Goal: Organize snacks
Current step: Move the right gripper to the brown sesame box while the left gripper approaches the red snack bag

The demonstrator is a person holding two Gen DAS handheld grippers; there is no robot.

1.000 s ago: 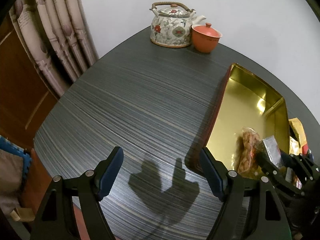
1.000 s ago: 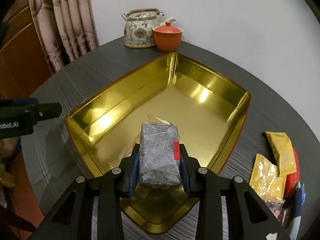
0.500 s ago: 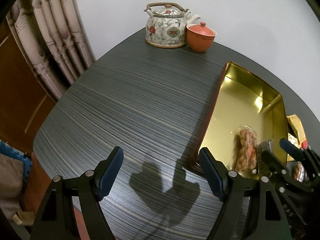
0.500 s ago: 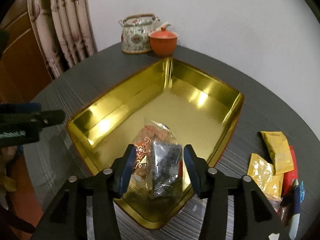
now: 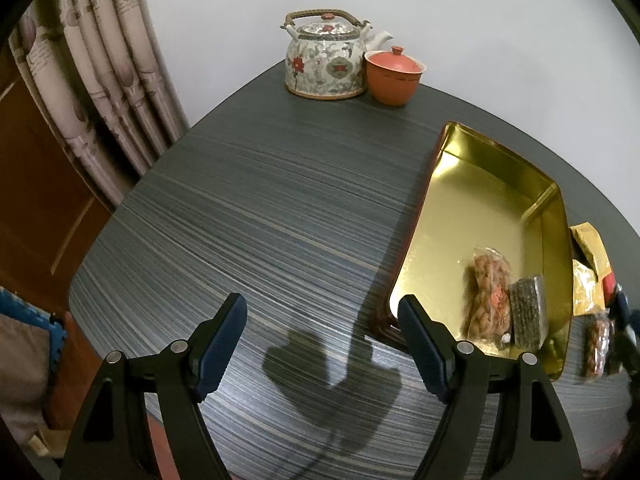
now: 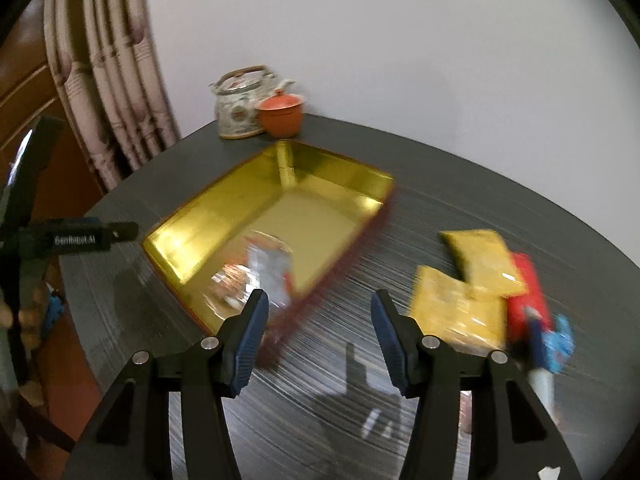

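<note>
left claw point(image 5: 322, 332) wide, empty | right claw point(image 6: 319, 328) wide, empty (blurred) | two packets in gold tin point(image 5: 486, 184)

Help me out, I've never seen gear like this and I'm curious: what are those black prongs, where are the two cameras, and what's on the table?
The prongs are two-finger grippers, one in each of a person's hands, each with a camera looking along its fingers. The left gripper and right gripper are both open and hold nothing. On the dark table sits a gold tray holding a peanut snack bag and a dark snack pack. Beside the tray lie yellow packets and a red packet, blurred. At the back stand a teapot and an orange lidded cup.
</note>
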